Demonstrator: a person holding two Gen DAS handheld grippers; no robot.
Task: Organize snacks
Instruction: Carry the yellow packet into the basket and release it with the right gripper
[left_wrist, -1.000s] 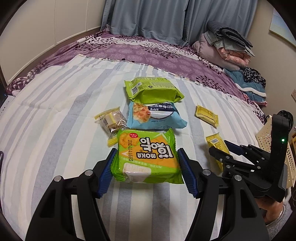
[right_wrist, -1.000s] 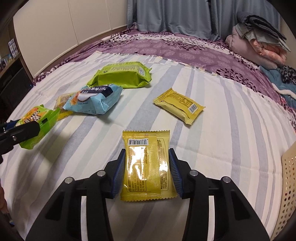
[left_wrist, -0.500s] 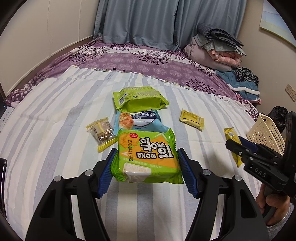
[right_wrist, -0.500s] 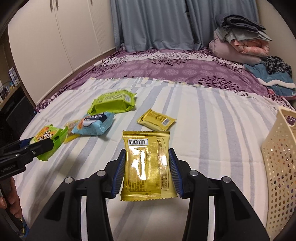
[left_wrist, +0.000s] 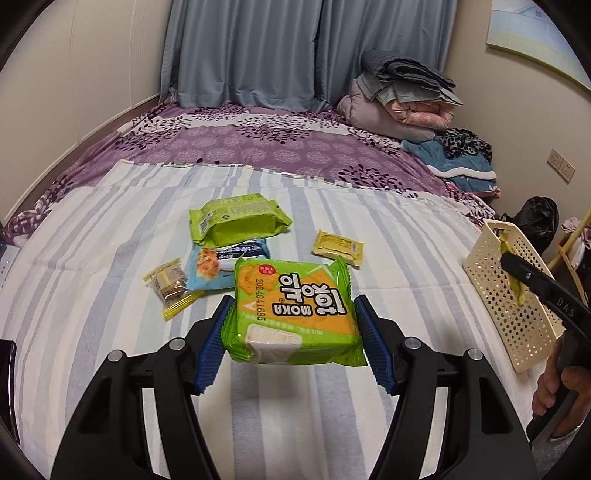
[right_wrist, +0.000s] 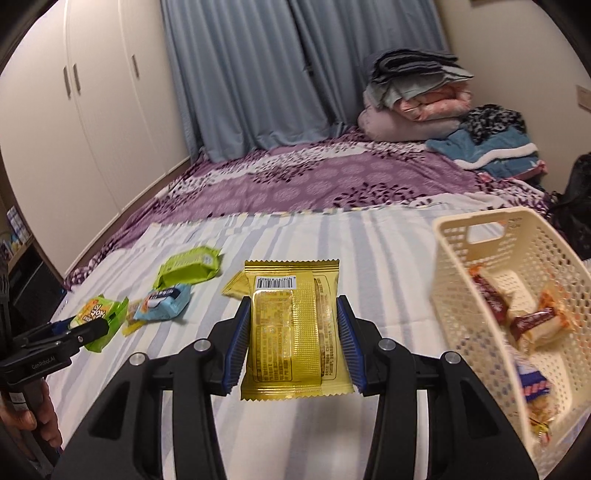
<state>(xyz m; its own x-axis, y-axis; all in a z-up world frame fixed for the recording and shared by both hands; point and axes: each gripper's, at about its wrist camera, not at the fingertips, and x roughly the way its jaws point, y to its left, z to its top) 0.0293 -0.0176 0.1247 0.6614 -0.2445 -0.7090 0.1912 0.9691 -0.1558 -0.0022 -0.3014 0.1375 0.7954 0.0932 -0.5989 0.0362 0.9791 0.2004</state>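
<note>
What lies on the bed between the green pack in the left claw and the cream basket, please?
In the left wrist view, only bare striped sheet separates the green pack from the basket.

A green and orange cracker pack (left_wrist: 293, 308) is held flat above the striped bed. A yellow foil packet (right_wrist: 293, 328) is held barcode side up beside the cream perforated basket (right_wrist: 448, 266), where about 3 wrapped bars (right_wrist: 532, 321) are seen. 4 more snacks are left lying close together on the sheet (left_wrist: 236, 225).
</note>
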